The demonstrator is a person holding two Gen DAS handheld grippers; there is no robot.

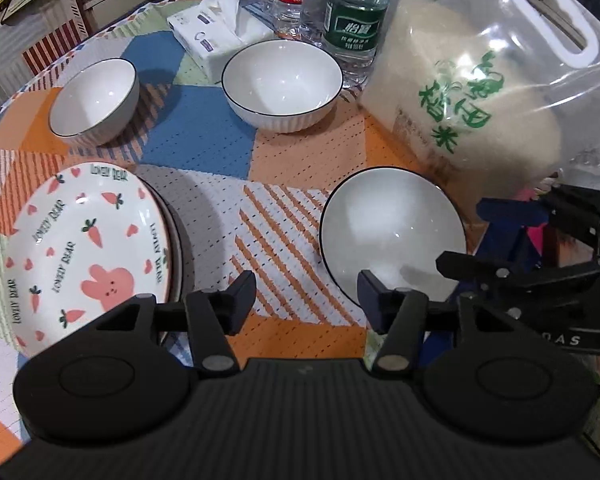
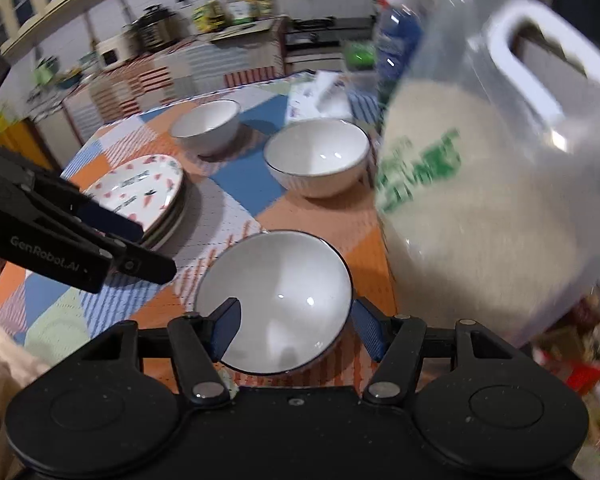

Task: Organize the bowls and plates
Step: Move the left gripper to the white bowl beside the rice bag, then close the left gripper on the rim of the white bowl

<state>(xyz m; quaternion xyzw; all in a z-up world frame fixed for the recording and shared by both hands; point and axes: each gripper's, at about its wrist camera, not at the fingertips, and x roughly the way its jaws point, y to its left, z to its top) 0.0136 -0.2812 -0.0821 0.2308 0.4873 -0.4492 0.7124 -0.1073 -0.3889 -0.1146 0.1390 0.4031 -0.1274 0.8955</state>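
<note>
L gripper (image 1: 306, 292) fingers apart, empty | R gripper (image 2: 296, 330) fingers apart astride near bowl (image 2: 276, 300) rim, no grip

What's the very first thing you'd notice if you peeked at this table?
Probably the pink bunny plate with carrots and hearts, topping a small stack at the left edge of the patchwork tablecloth. Next, the big clear bag of rice with green writing, towering on the right. Between them sit three white bowls; the nearest bowl lies right in front of the open right gripper.
</note>
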